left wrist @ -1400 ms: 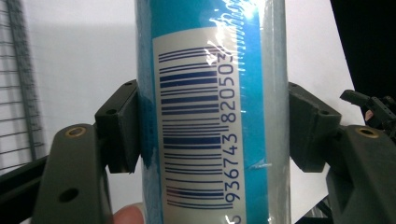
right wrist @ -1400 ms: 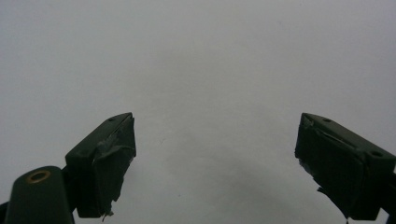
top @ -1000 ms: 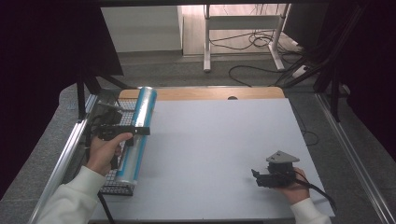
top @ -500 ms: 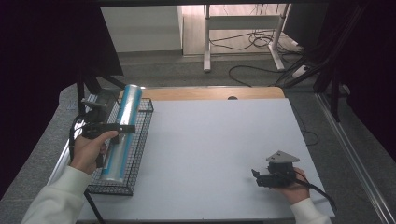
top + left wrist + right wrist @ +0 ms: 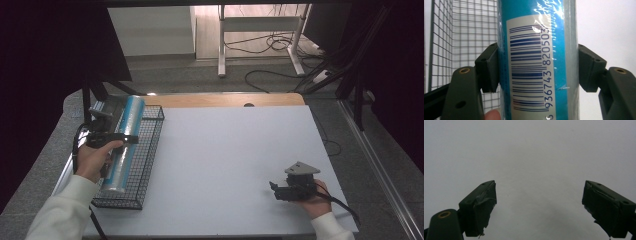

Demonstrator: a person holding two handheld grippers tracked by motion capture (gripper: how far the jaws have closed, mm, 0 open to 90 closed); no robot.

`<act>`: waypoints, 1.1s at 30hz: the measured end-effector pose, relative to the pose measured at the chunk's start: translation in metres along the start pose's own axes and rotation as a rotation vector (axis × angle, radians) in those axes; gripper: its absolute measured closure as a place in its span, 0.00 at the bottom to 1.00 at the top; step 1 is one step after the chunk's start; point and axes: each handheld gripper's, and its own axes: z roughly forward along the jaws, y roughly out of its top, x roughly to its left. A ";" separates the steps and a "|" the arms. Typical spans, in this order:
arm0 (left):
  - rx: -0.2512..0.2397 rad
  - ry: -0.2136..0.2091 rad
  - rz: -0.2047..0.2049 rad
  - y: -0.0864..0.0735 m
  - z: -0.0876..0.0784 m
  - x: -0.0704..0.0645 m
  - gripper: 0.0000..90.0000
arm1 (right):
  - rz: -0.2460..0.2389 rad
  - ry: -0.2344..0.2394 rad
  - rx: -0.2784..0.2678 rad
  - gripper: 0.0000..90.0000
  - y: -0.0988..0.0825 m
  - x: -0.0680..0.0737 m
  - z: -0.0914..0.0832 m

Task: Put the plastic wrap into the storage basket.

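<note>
Here, left tool (image 5: 131,138) — jaws clamped across the blue roll (image 5: 124,145) at mid-length, barcode label facing the camera in the left gripper view. Roll lies lengthwise in the wire basket (image 5: 150,150), directly under the tool. Glossy film wrap, probably slick; body looks stiff and fairly light. Mid-length hold looks balanced — best grip point. Right tool (image 5: 539,207): jaws spread wide, nothing between, white table (image 5: 240,160) just beneath it.

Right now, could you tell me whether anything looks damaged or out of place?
The pads of the right hand-held gripper look worn: the covering on its fingertips is torn and frayed. The blue roll looks intact.
</note>
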 end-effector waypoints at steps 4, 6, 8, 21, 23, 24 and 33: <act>0.016 0.037 -0.009 0.004 0.010 0.005 0.35 | -0.010 -0.008 0.005 0.14 0.000 0.000 0.000; 0.027 0.060 -0.006 0.005 0.016 0.005 0.35 | -0.012 -0.010 0.006 0.14 -0.001 0.000 0.001; 0.043 0.078 0.006 0.006 0.022 0.005 0.35 | -0.013 -0.010 0.010 0.14 -0.001 0.000 0.001; 0.103 0.183 0.035 0.009 0.054 0.005 0.35 | -0.024 -0.018 0.019 0.14 -0.001 0.001 0.003; 0.119 0.196 0.036 0.009 0.063 0.006 0.35 | -0.028 -0.018 0.021 0.14 -0.002 0.001 0.002; 0.120 0.202 0.037 0.009 0.066 0.006 0.35 | -0.027 -0.018 0.021 0.14 -0.002 0.001 0.002; 0.157 0.245 0.044 0.005 0.086 0.006 0.35 | -0.030 -0.018 0.020 0.14 -0.002 0.001 0.002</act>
